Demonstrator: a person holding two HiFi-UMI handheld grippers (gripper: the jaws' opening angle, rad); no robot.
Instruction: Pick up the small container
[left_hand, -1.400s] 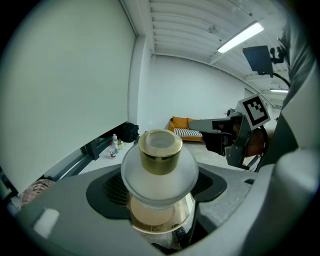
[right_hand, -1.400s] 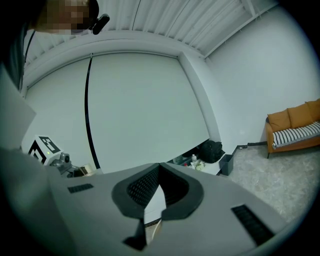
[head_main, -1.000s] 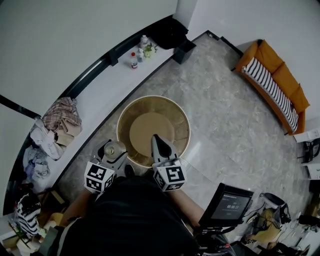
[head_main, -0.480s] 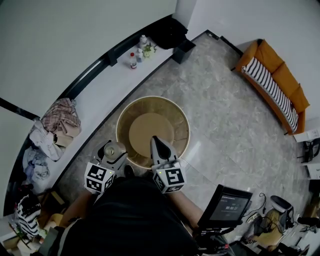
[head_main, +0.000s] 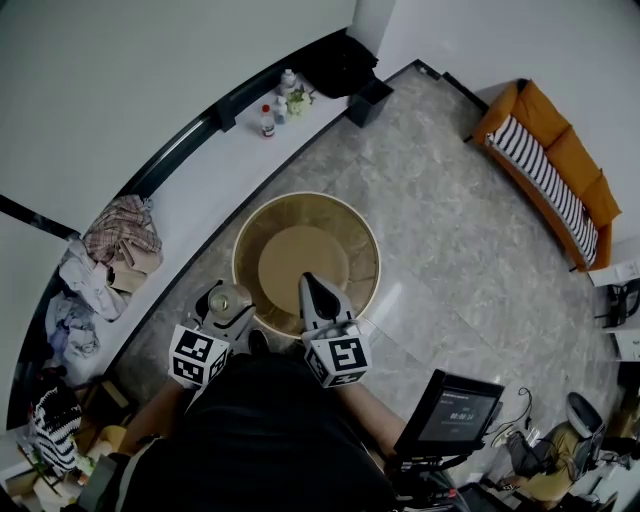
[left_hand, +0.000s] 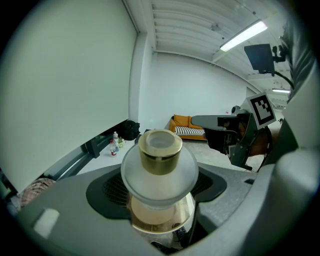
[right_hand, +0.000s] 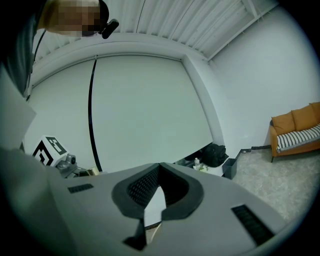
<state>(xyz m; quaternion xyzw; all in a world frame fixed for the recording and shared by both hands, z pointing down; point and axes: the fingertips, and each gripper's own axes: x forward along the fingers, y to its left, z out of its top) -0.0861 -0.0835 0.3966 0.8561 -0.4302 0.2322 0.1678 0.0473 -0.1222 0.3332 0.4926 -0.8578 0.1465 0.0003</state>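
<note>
The small container (left_hand: 159, 170) is a frosted glass jar with a gold cap (left_hand: 160, 149). My left gripper (left_hand: 159, 202) is shut on it and holds it upright off any surface. From the head view the jar (head_main: 222, 298) shows at the left gripper (head_main: 228, 312), just left of a round wicker table (head_main: 262, 215). My right gripper (head_main: 311, 288) hangs over the near edge of that table with its jaws together and nothing between them. In the right gripper view the right gripper (right_hand: 154, 207) has its dark pads nearly touching.
A long white ledge (head_main: 200, 190) along the wall carries small bottles (head_main: 268, 120) and a heap of clothes (head_main: 122, 235). An orange sofa (head_main: 548, 165) stands at the far right. A monitor (head_main: 455, 410) sits close on my right. Grey tiled floor surrounds the table.
The right gripper has drifted very slightly left. The left gripper and the jar stay where they were.
</note>
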